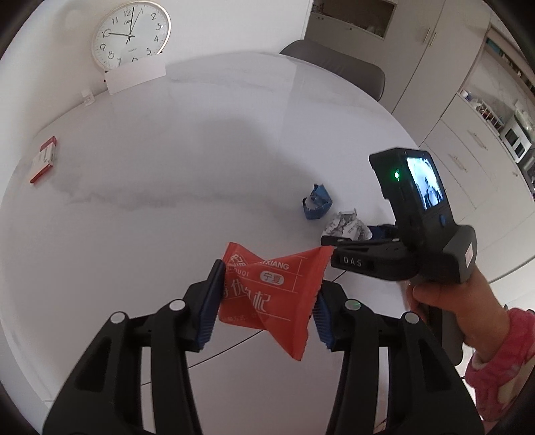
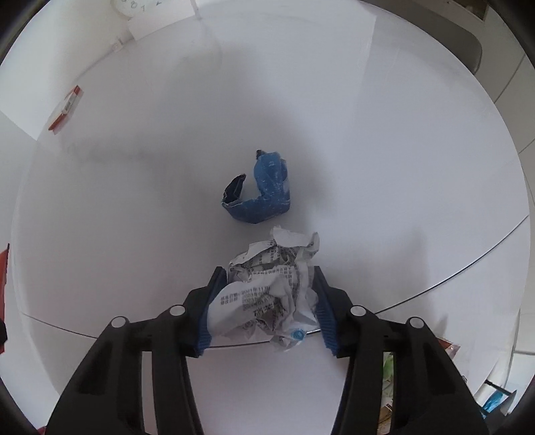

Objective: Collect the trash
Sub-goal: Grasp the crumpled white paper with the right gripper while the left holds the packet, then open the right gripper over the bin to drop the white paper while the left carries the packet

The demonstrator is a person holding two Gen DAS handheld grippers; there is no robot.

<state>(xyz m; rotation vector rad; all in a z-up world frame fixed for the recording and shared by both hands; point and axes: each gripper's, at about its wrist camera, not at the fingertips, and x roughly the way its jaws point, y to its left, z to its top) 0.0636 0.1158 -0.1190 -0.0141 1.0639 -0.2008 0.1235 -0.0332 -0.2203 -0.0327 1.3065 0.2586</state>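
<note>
My left gripper (image 1: 265, 294) is shut on a red snack wrapper (image 1: 271, 297) and holds it above the white round table (image 1: 167, 187). My right gripper (image 2: 265, 297) is shut on a crumpled white printed paper (image 2: 271, 287) near the table's front edge; the gripper also shows in the left wrist view (image 1: 337, 242), with the paper (image 1: 346, 226) at its tips. A crumpled blue wrapper (image 2: 262, 192) lies on the table just beyond the paper, also seen in the left wrist view (image 1: 317, 202).
A red and white small box (image 1: 43, 159) lies at the table's far left. A wall clock (image 1: 131, 31) and a white card (image 1: 135, 75) stand at the back. A grey chair (image 1: 337, 70) and cabinets (image 1: 468, 140) are behind and to the right.
</note>
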